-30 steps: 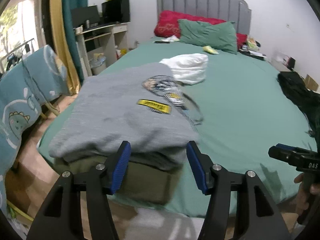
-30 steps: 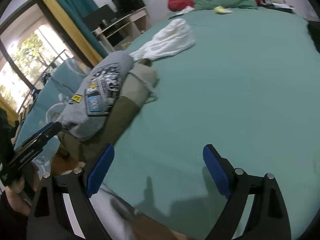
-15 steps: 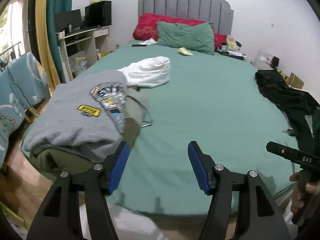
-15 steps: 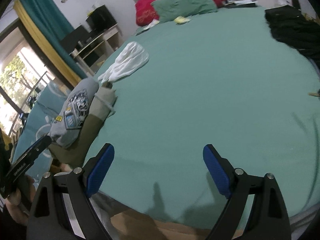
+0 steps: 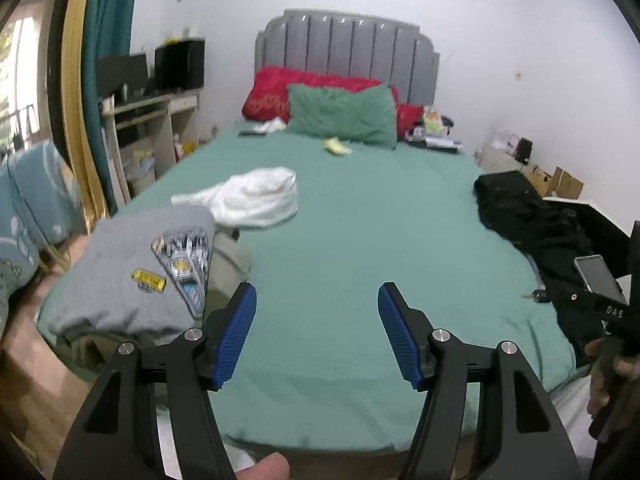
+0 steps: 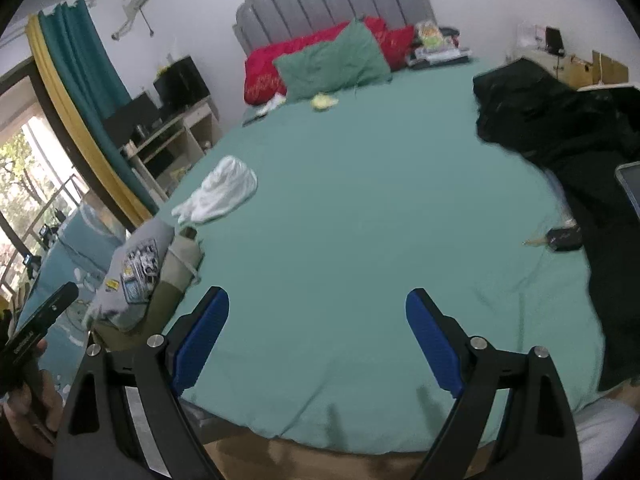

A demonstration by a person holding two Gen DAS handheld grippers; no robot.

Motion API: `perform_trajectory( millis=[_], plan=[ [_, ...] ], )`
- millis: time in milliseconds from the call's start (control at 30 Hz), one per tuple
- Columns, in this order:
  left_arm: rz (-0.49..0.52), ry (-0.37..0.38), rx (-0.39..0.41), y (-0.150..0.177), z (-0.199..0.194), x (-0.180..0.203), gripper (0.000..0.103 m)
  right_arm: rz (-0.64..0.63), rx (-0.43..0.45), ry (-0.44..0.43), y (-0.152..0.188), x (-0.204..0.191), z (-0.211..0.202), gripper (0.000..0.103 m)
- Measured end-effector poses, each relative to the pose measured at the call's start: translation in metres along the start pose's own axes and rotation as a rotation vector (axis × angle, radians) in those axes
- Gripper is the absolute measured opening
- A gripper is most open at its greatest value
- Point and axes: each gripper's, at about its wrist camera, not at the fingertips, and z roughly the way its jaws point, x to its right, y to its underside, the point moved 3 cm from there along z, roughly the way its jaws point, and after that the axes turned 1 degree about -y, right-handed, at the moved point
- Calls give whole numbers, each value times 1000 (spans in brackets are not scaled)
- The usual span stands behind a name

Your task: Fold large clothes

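A folded grey sweatshirt with patches lies on an olive garment at the near left corner of the green bed. A crumpled white garment lies behind it. A black garment is heaped at the bed's right edge. My left gripper hovers over the bed's near edge, right of the stack, its jaws opening with nothing between them. My right gripper stands open and empty above the bare sheet.
Red and green pillows lean on the grey headboard. A desk and teal curtain stand left of the bed. A phone and small dark item lie near the black garment. A teal patterned cloth hangs at far left.
Both grippers pulled back and rose away from the folded stack, swinging right. The left jaws, first astride the stack's edge, widened and are clear of it. More of the black garment came into view.
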Motion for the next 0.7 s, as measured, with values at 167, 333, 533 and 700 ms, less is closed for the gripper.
perform_trajectory(
  millis=[167,333,533,700],
  plan=[
    [37,17,95,-20,-28,19,67,-30,100,27,-18,-4,-44,89],
    [70,55,177,-38,-56,36,70,-82,197,57,-32,-18,-83,89],
    [80,11,290,-51,-89,41,74,-164,288,64,-42,-42,-125,90],
    [39,12,339,-58,-106,31,76,-206,337,53,-45,-59,-147,90]
  ],
)
